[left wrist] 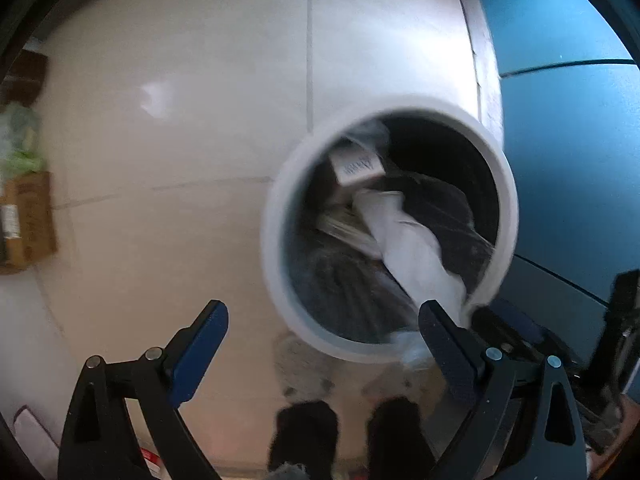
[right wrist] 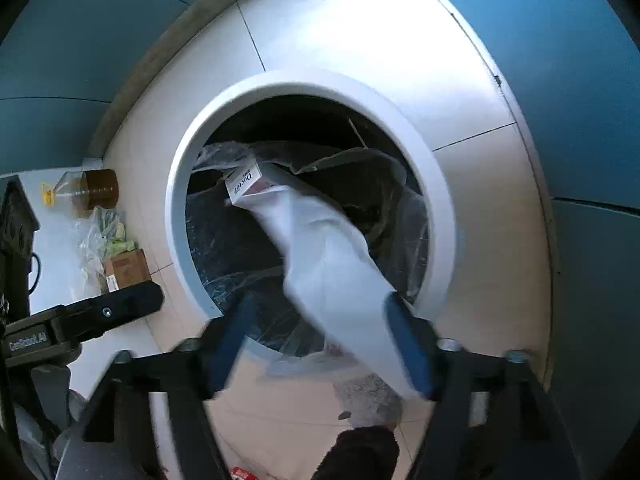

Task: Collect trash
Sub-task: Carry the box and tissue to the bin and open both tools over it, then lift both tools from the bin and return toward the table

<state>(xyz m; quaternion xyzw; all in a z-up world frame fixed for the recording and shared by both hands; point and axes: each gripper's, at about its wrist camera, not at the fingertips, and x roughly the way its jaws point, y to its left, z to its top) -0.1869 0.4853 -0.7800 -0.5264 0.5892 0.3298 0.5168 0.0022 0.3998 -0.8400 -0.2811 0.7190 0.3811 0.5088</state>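
A round white bin (left wrist: 276, 216) (right wrist: 176, 208) with a dark liner stands on the pale tiled floor, below both grippers. Inside lie a small white box (left wrist: 356, 168) (right wrist: 248, 184) printed "Doctor" and clear plastic film. A long white wrapper (left wrist: 412, 248) (right wrist: 328, 264) slants from the box over the near rim. My right gripper (right wrist: 320, 340) is open; the wrapper's lower end lies against its right finger without being pinched. My left gripper (left wrist: 322, 320) is open and empty, above the floor and the bin's near-left rim.
By the wall stand a bottle of amber liquid (right wrist: 90, 192), a plastic bag of greens (right wrist: 108, 240) and a cardboard box (right wrist: 126, 270) (left wrist: 28, 220). Blue panels (left wrist: 560, 120) rise behind the bin. The person's dark-clad feet (left wrist: 308, 432) stand near the bin.
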